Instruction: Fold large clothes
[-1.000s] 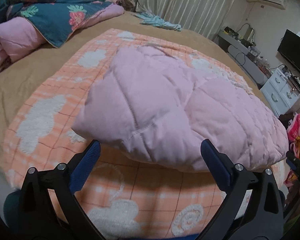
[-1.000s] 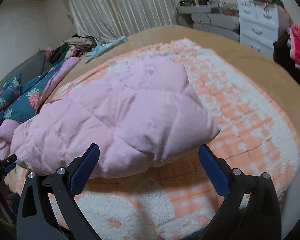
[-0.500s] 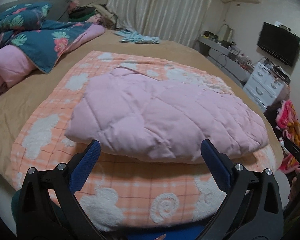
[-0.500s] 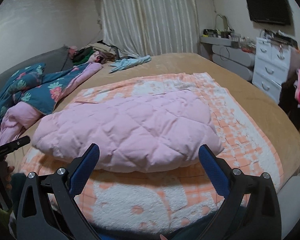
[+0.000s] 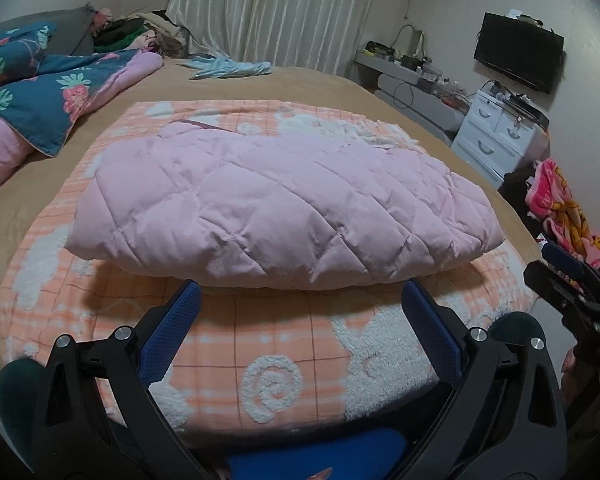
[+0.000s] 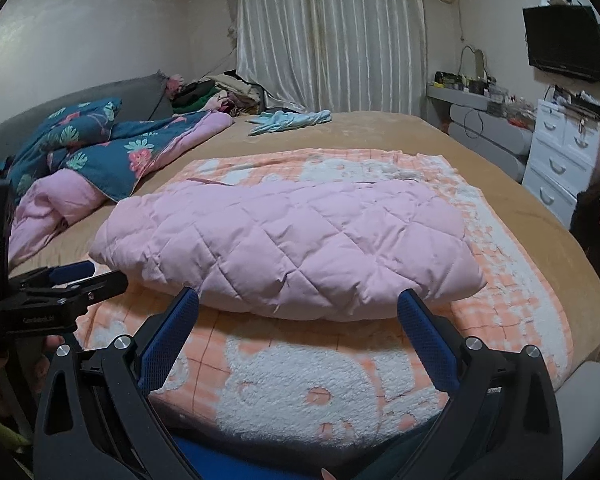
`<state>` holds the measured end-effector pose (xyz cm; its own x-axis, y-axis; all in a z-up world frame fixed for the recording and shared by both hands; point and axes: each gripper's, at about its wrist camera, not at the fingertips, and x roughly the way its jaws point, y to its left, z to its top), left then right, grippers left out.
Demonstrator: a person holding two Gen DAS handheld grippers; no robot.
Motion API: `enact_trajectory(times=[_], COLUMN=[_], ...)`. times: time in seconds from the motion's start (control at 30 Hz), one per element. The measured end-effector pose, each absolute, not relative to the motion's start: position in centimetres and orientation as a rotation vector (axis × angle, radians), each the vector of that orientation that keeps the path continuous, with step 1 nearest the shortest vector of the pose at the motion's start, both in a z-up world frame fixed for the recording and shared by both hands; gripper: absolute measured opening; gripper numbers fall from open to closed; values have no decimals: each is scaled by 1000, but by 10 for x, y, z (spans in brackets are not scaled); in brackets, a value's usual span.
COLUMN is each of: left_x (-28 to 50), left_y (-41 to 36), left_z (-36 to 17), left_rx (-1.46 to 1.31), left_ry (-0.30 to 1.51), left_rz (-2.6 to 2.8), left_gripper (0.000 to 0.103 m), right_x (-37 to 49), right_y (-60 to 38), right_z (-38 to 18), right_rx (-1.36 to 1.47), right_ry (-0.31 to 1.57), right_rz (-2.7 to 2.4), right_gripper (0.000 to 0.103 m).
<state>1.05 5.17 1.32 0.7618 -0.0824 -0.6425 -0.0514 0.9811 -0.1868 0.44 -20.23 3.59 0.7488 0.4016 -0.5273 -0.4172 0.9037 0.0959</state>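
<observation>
Both my left claw (image 5: 298,308) and right claw (image 6: 298,314) are spread wide and hold nothing, the pink jacket (image 5: 284,204) lies folded on the orange blanket (image 5: 272,364), so I judge the fold finished and next only smoothing or setting aside.

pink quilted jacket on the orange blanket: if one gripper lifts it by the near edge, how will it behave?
The pink quilted jacket looks puffy, so probably light for its bulk. It lies as a soft folded mound, so a one-edge lift would likely let it droop and unfold. The smooth shell may slip between the pads; pushed, it would likely bunch on the fleecy orange blanket.
</observation>
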Motion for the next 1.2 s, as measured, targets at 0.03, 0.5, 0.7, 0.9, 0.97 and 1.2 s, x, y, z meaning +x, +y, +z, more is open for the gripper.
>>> enact_trajectory(times=[0.03, 0.5, 0.7, 0.9, 0.97, 1.2], left_x=[10, 8, 7, 7, 7, 6], left_y=[52, 54, 56, 58, 58, 56], left_z=[13, 15, 17, 16, 16, 17], left_rx=[-198, -182, -176, -175, -172, -150], left_ry=[705, 699, 700, 705, 704, 702], left_rz=[-15, 9, 18, 33, 36, 45], left_gripper=[94, 94, 94, 94, 94, 94], right_x=[4, 5, 5, 4, 4, 4], right_y=[-202, -198, -198, -199, -199, -199], right_z=[35, 31, 30, 29, 29, 29], right_rx=[-25, -25, -21, -11, -10, -16], right_ry=[572, 588, 594, 597, 597, 598], right_rz=[451, 470, 474, 466, 463, 462], right_gripper=[99, 99, 99, 99, 99, 99])
